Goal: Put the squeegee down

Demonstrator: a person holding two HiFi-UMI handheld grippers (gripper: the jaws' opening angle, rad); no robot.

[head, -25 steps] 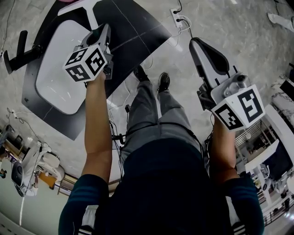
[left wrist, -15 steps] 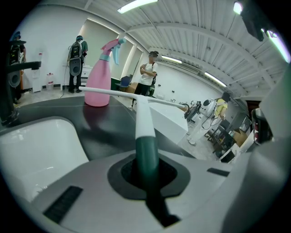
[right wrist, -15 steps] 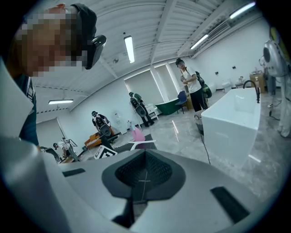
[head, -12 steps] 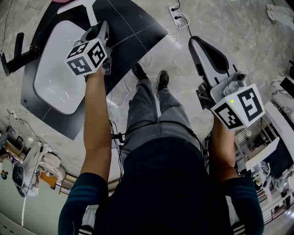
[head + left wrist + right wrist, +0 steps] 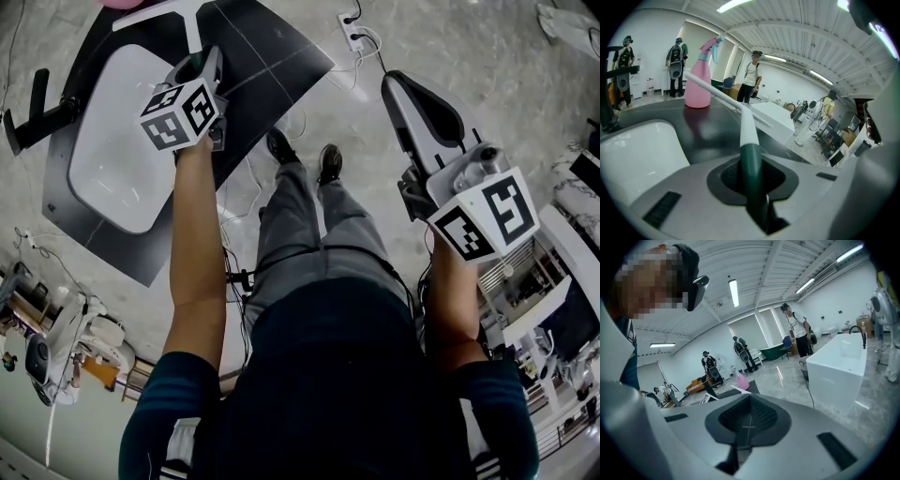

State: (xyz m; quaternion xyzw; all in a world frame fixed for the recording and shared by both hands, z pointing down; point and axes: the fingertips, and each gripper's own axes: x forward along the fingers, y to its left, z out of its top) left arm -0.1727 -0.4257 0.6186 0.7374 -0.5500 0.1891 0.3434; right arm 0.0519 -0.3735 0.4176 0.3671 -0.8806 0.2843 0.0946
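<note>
Your left gripper (image 5: 201, 67) reaches out over the black, glossy countertop (image 5: 272, 47), just past the far end of the white oval basin (image 5: 112, 141) sunk into it. The squeegee (image 5: 749, 136), with its dark green grip, white shaft and white T-shaped blade bar, is still in that gripper. In the left gripper view the green grip stands between the two jaws and runs straight away from you. Those jaws have just been opening. A dark slit now shows along the right side of the grip, so the pads no longer pinch it from both sides and your hold has let go.

The blade bar lies out over the far part of the countertop, close in front of the pink plastic spray bottle (image 5: 699, 79). You cannot tell from either view whether the bar already touches the countertop.

Your right gripper (image 5: 401, 86) hangs well apart from all this, out over the grey marbled floor (image 5: 487, 66) to the right of your legs. Its jaws are pressed together, with only a thin seam between the pads and nothing in them. It points toward a white rectangular bathtub (image 5: 834, 376) across the room.

A black L-shaped fixture (image 5: 37, 103) sits at the left edge of the countertop. A white power strip (image 5: 354, 28) lies on the floor beyond the countertop's right corner.
</note>
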